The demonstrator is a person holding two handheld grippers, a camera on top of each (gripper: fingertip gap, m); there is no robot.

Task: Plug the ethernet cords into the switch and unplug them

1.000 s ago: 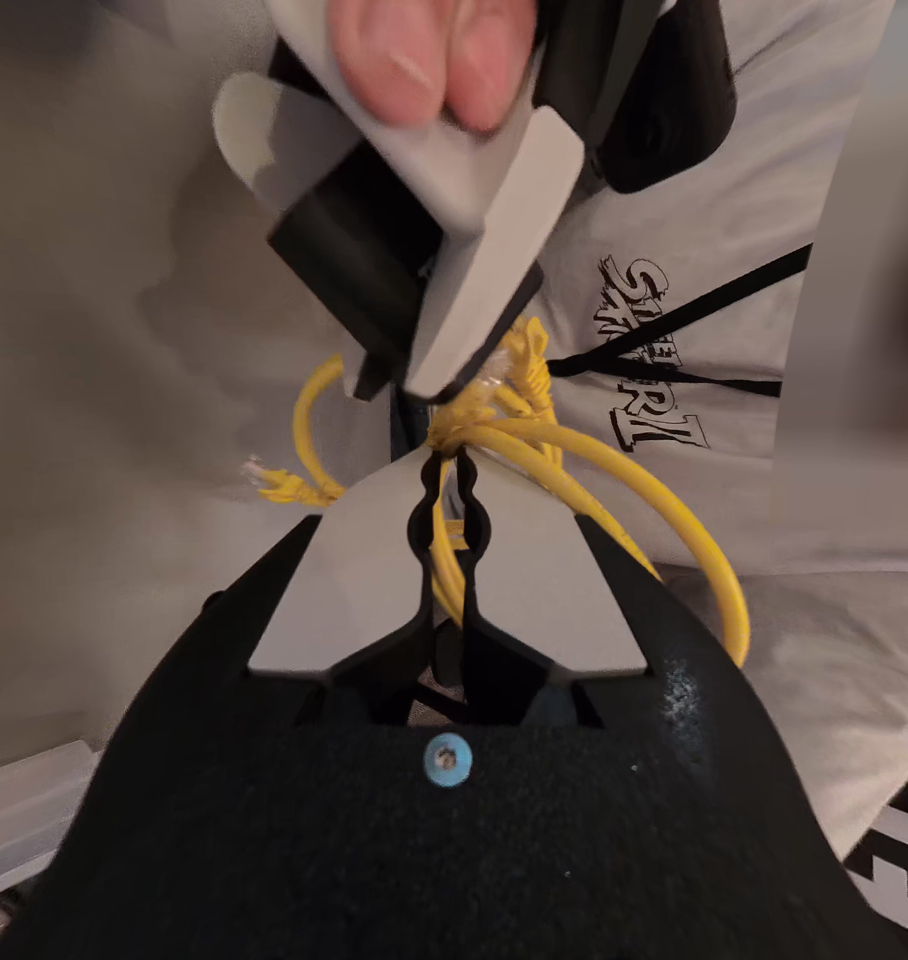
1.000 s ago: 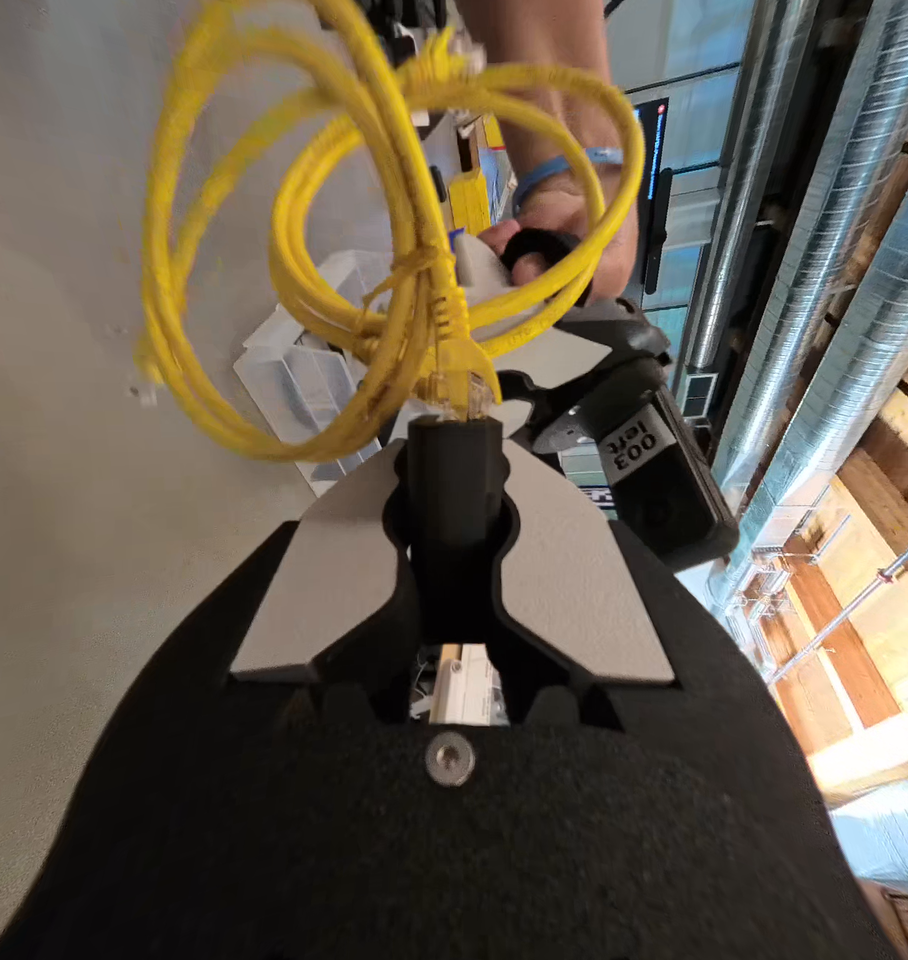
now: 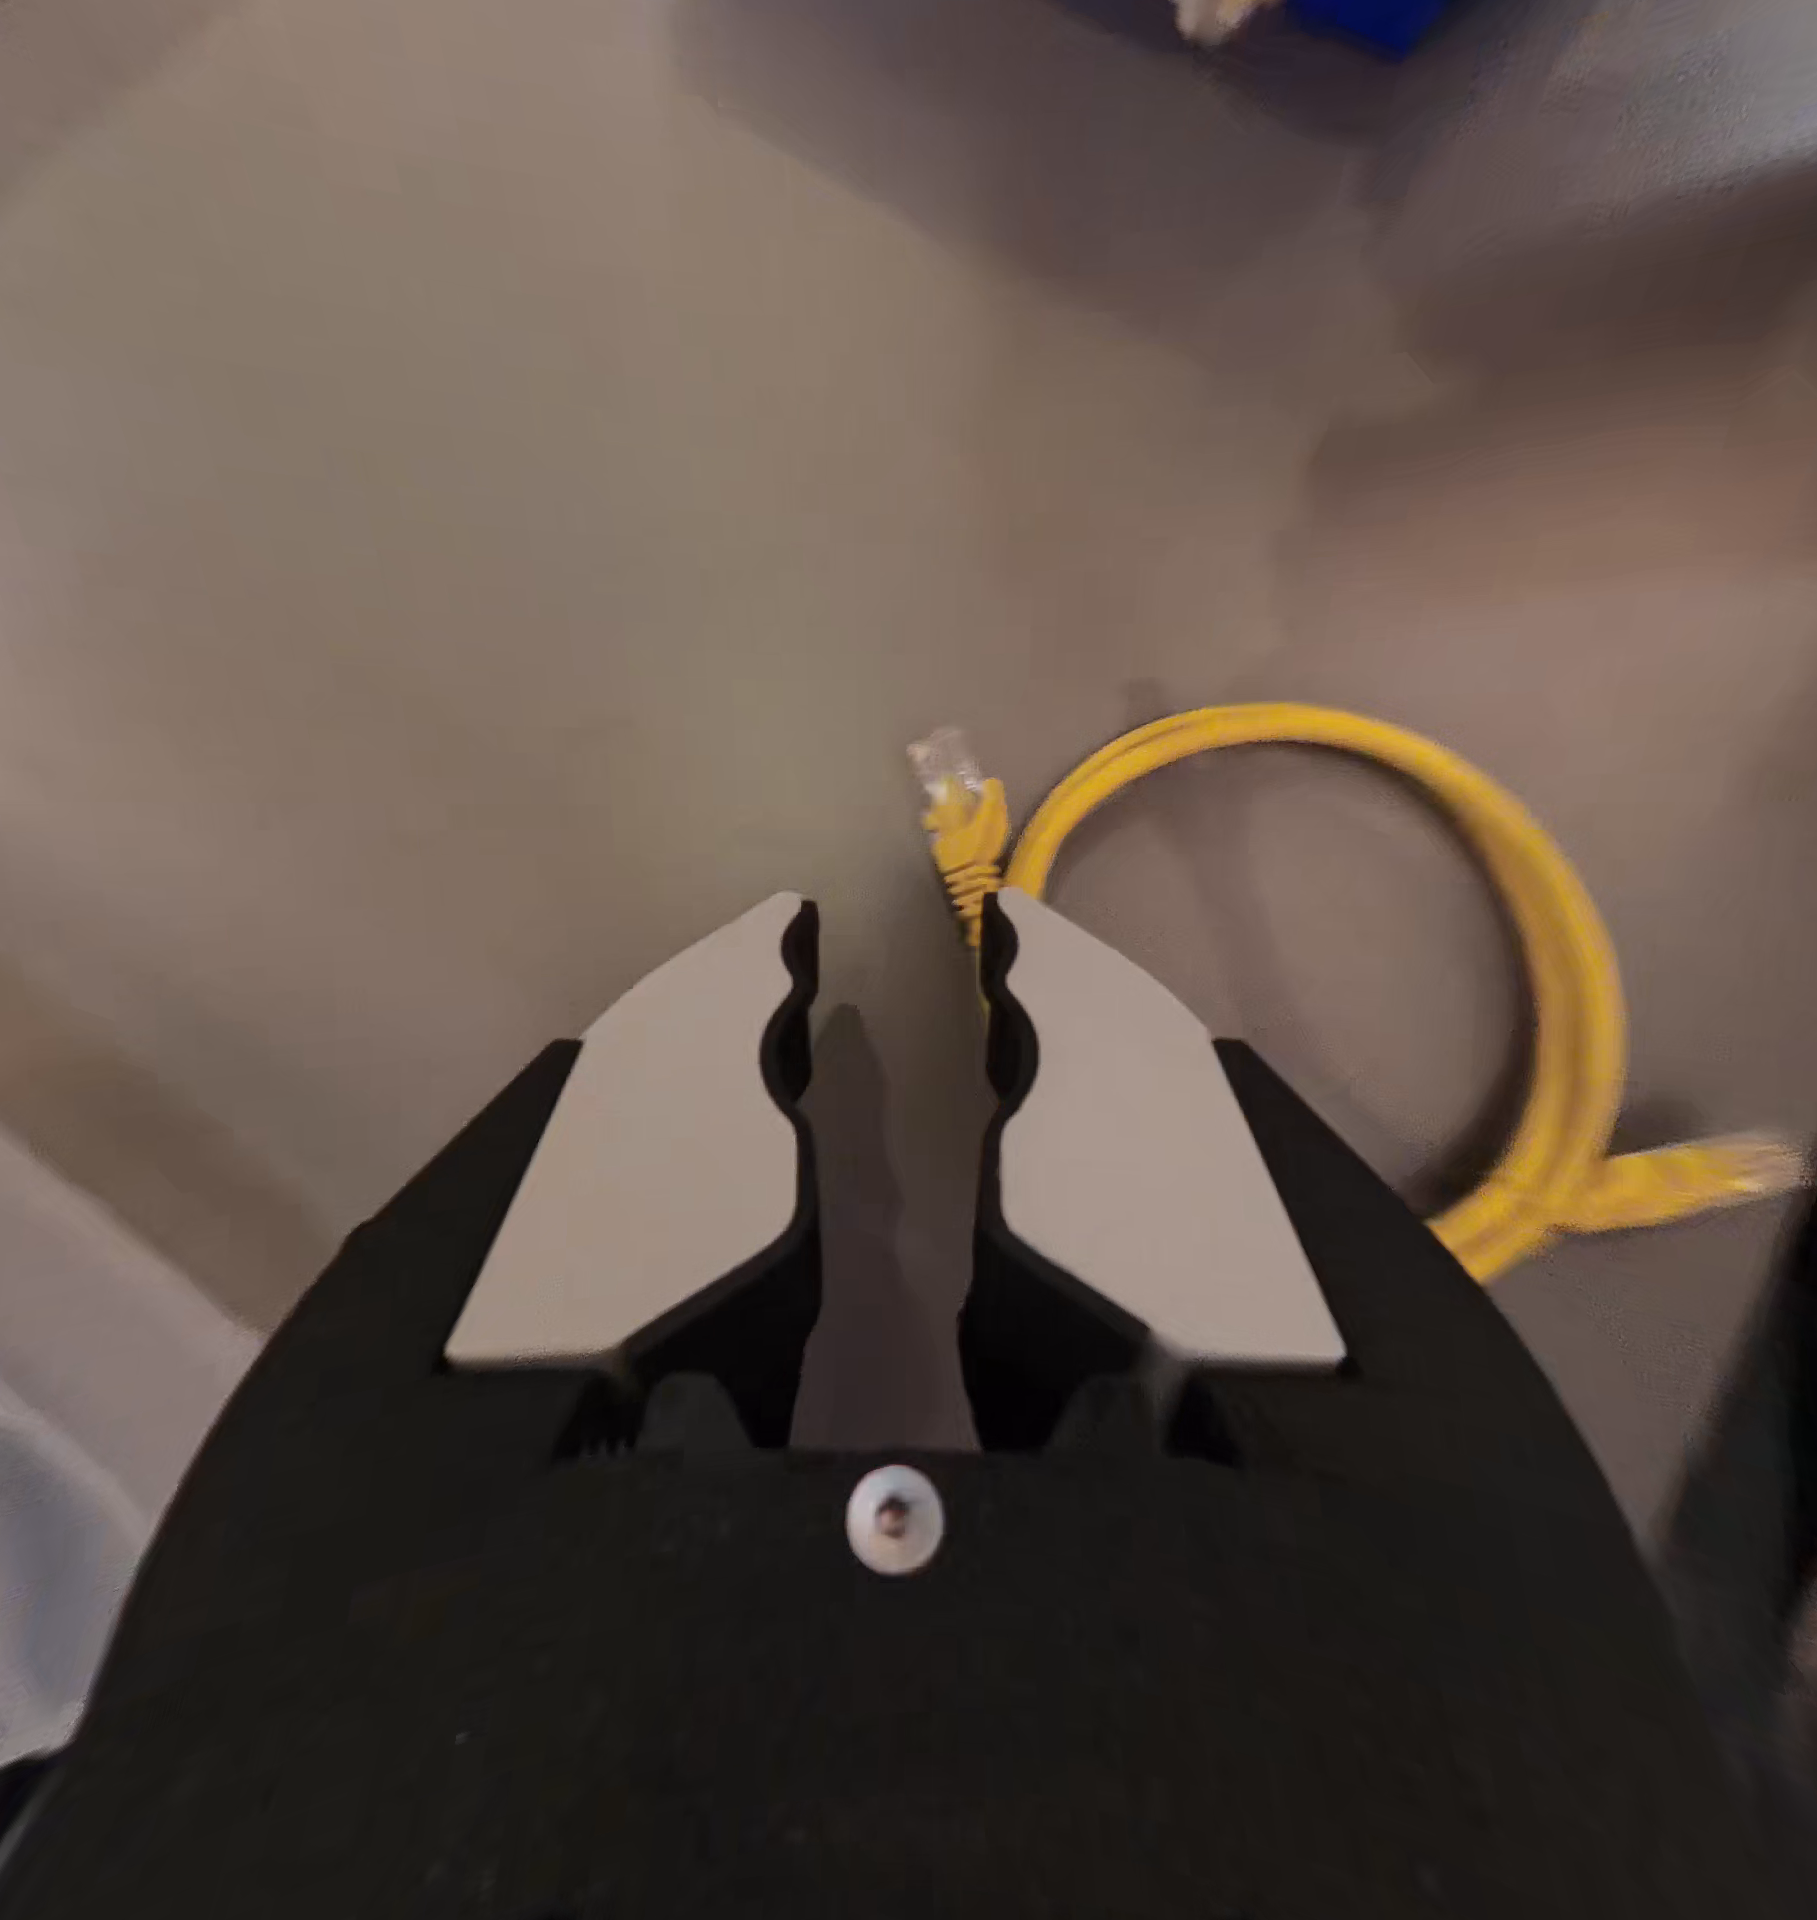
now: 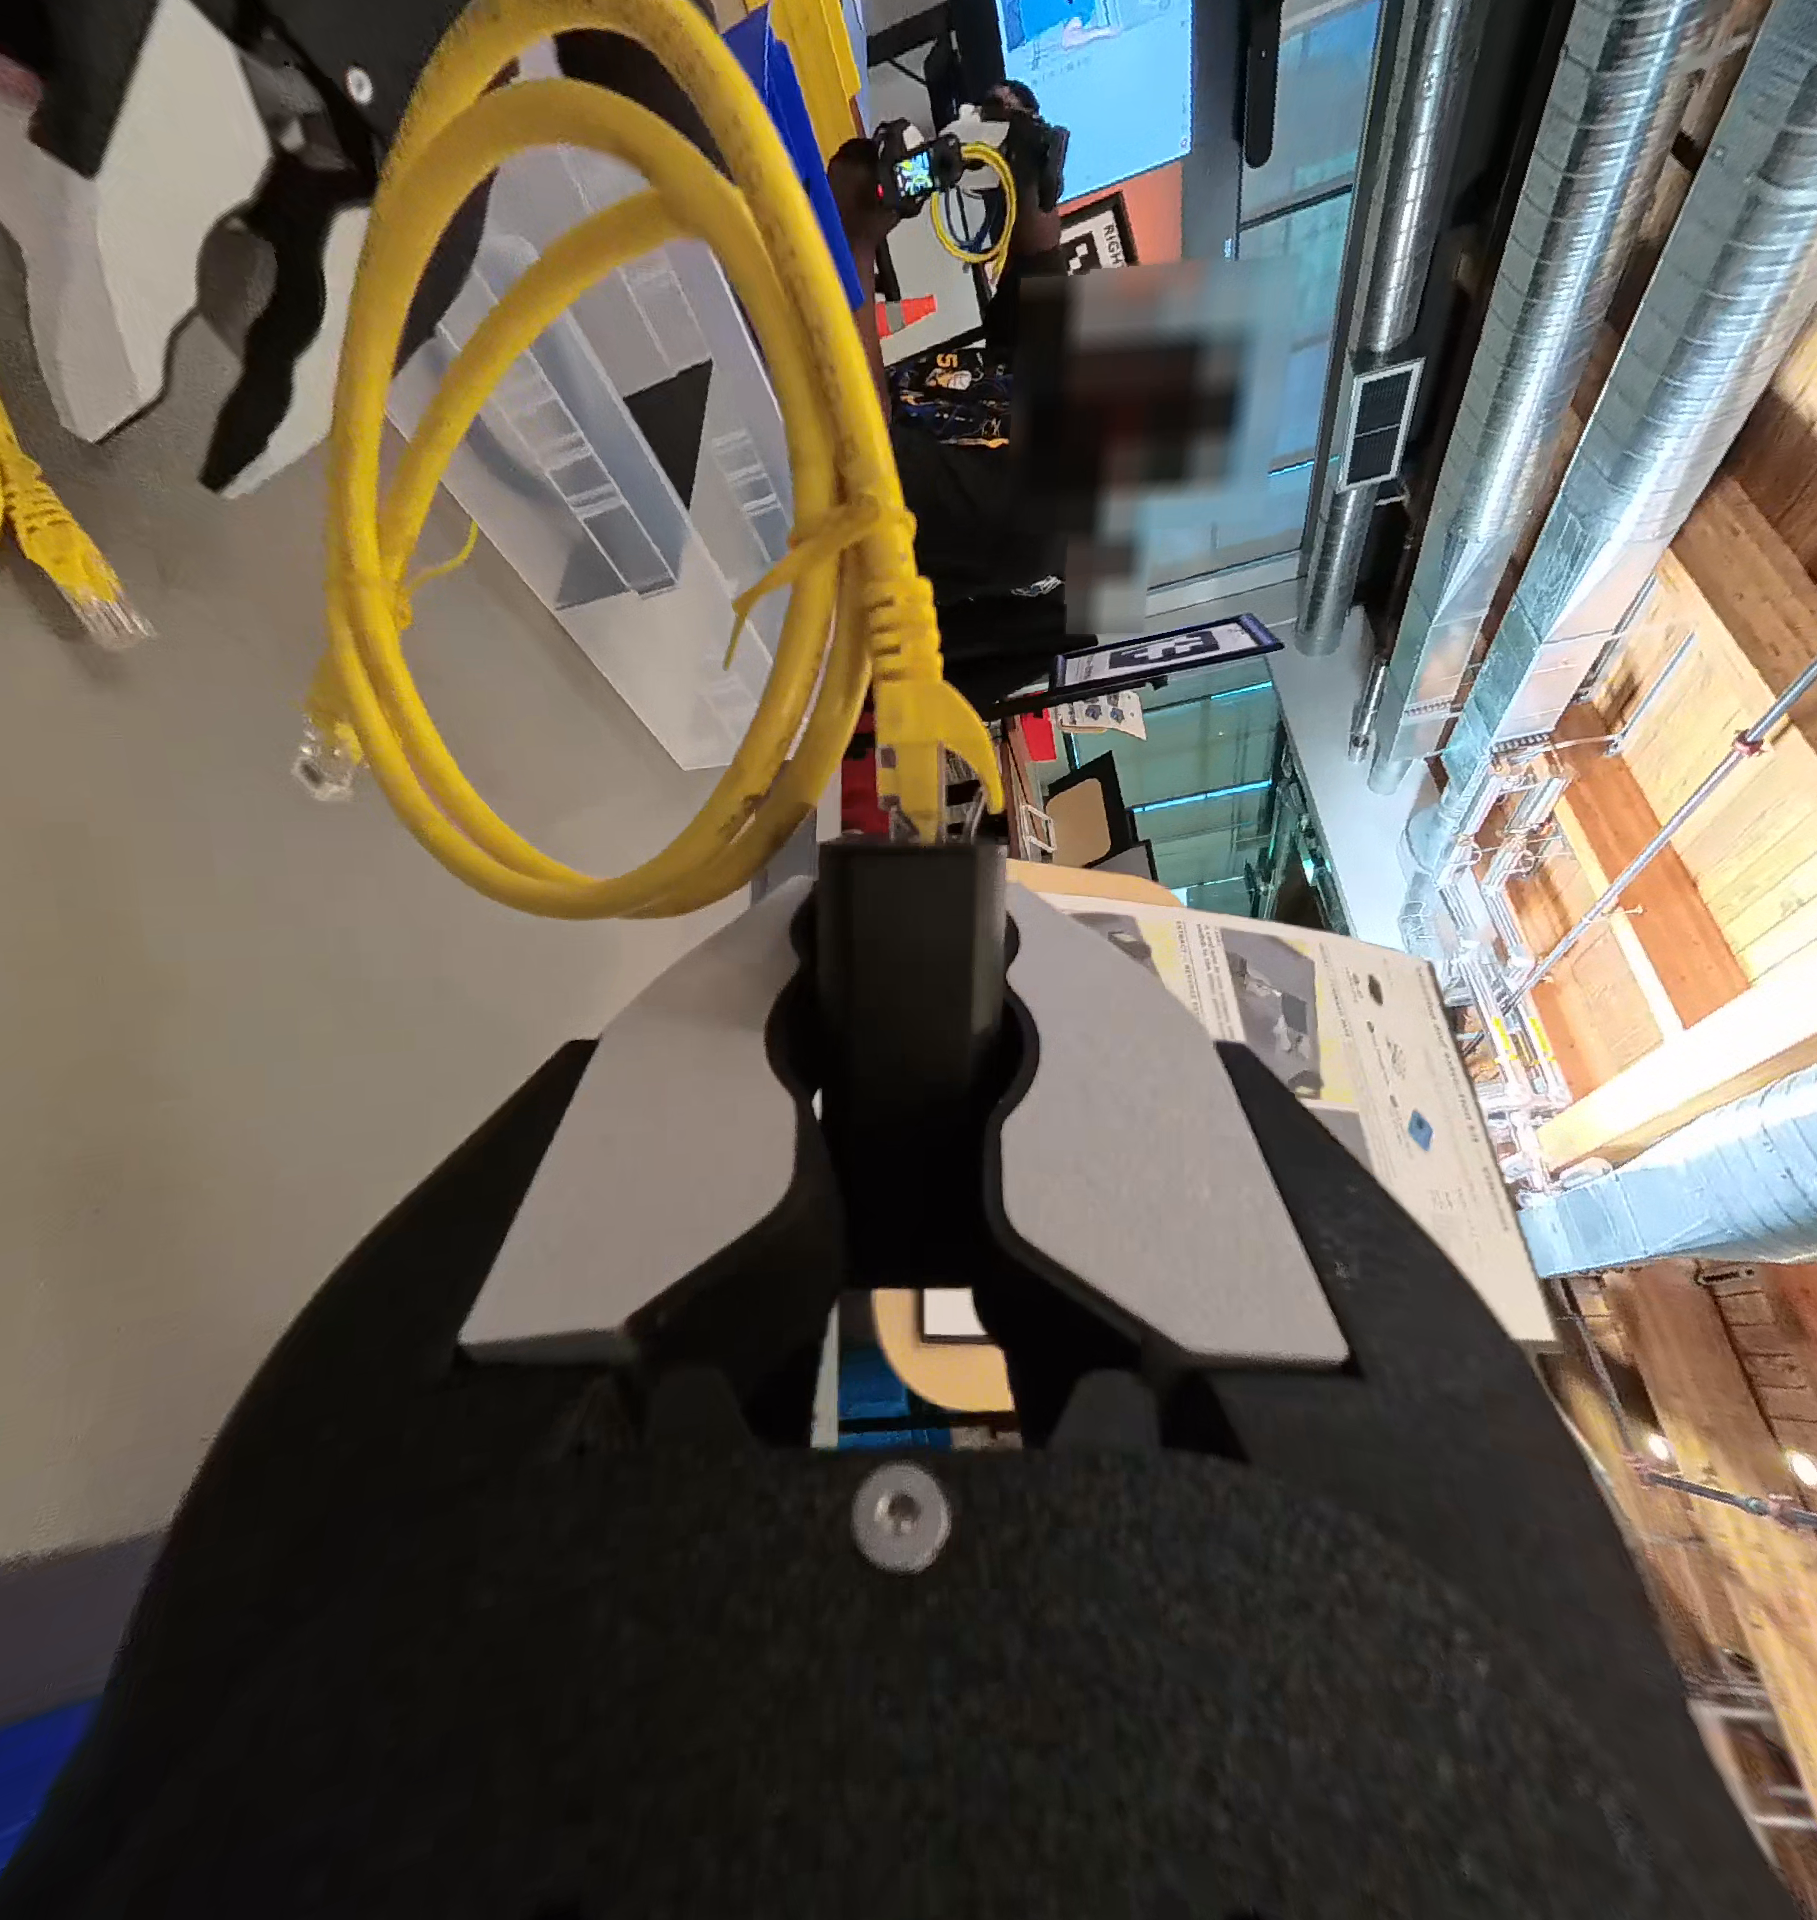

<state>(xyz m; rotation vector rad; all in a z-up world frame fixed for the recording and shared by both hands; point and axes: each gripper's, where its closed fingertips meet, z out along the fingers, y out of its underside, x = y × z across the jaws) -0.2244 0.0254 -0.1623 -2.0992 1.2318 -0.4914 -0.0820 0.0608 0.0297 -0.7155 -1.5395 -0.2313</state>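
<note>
My right gripper (image 4: 909,920) is shut on a small black switch (image 4: 909,987) and holds it off the table. A yellow ethernet cord (image 4: 592,873) is plugged into the switch's far end by its plug (image 4: 909,727). The rest of that cord hangs in a coil, its free plug (image 4: 327,748) dangling at the left. My left gripper (image 3: 899,914) is open with nothing between its pads, low over the grey table (image 3: 468,520). A second coiled yellow cord (image 3: 1548,935) lies on the table just right of it, one plug (image 3: 961,800) beside the right fingertip. The open left gripper also shows in the right wrist view (image 4: 171,447).
A clear plastic organiser box (image 4: 613,436) stands on the table behind the hanging coil. A printed paper sheet (image 4: 1351,1091) lies to the right of the switch. A person stands in the background. A pale cloth (image 3: 10,1455) is at the left edge, and something blue (image 3: 1330,26) at the top. Tip to tip, the grippers are about 25 cm apart.
My left gripper was shut on the yellow cord close to the switch; it has opened, let go and moved away over the table. My right gripper still holds the switch with a cord plugged in.
</note>
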